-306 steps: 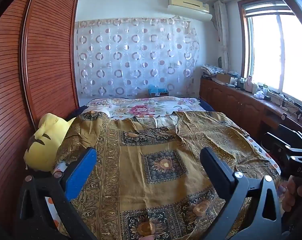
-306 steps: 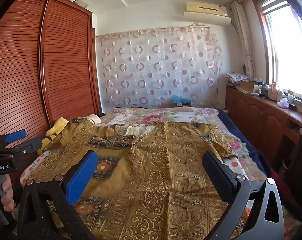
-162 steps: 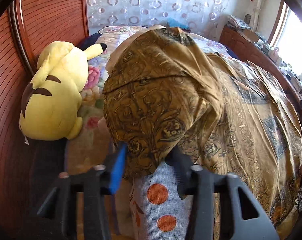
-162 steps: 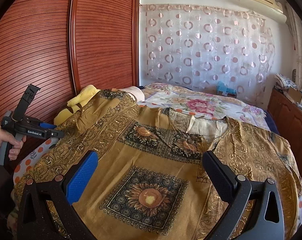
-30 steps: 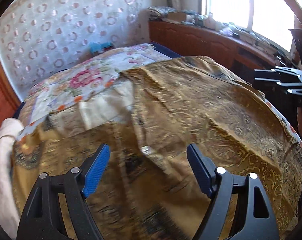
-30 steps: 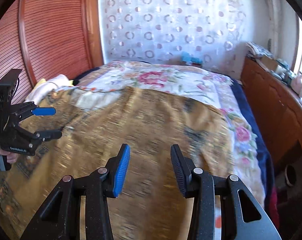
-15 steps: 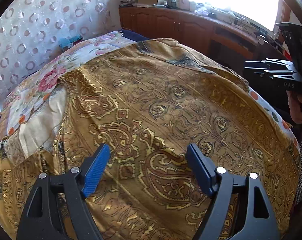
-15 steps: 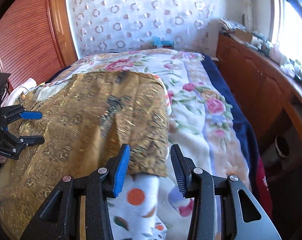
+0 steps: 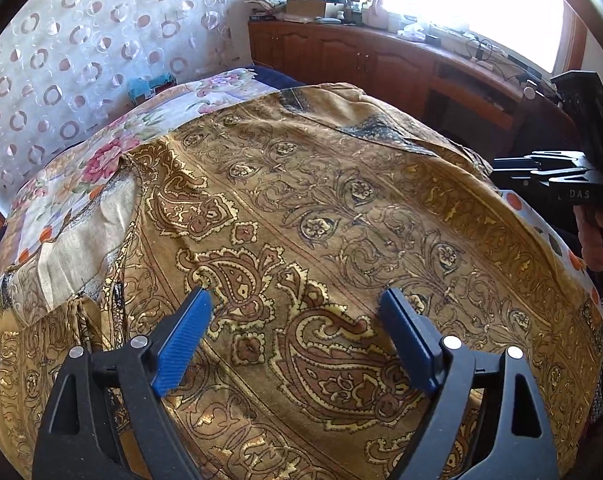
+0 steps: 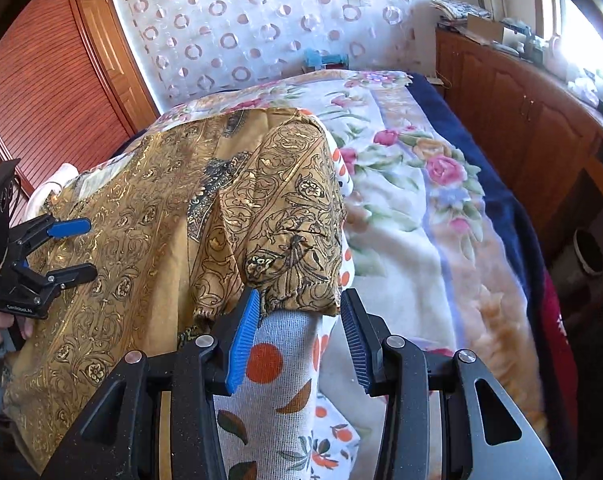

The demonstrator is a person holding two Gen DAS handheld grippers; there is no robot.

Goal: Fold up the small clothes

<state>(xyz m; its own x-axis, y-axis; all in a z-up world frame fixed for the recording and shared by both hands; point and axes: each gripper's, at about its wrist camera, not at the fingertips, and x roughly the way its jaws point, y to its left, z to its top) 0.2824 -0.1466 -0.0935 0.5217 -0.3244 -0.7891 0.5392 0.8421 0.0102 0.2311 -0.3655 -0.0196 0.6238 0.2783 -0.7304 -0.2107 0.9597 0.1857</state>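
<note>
A golden-brown paisley garment (image 9: 341, 220) lies spread over the bed and fills the left wrist view. My left gripper (image 9: 295, 294) hovers just above it; its jaws are opening and the pads grip nothing. In the right wrist view the garment (image 10: 141, 240) ends in a rumpled right edge (image 10: 293, 240). My right gripper (image 10: 301, 295) stands half open there, astride that edge and a ridge of white orange-print sheet (image 10: 273, 380), and its pads do not press on either. The left gripper (image 10: 91, 246) shows at that view's left, the right gripper (image 9: 497, 168) at the other view's right.
A floral blanket (image 10: 401, 200) covers the bed right of the garment, with a dark blue cover (image 10: 501, 208) at its edge. Wooden cabinets (image 10: 521, 120) run along the right wall under the window. Slatted wardrobe doors (image 10: 41, 80) stand at left. A person's hand (image 9: 593, 240) holds the right gripper.
The right gripper swung right from mid-garment to its right edge, which now lies bunched between the jaws. The left gripper moved right across the garment and its jaws stand slightly wider.
</note>
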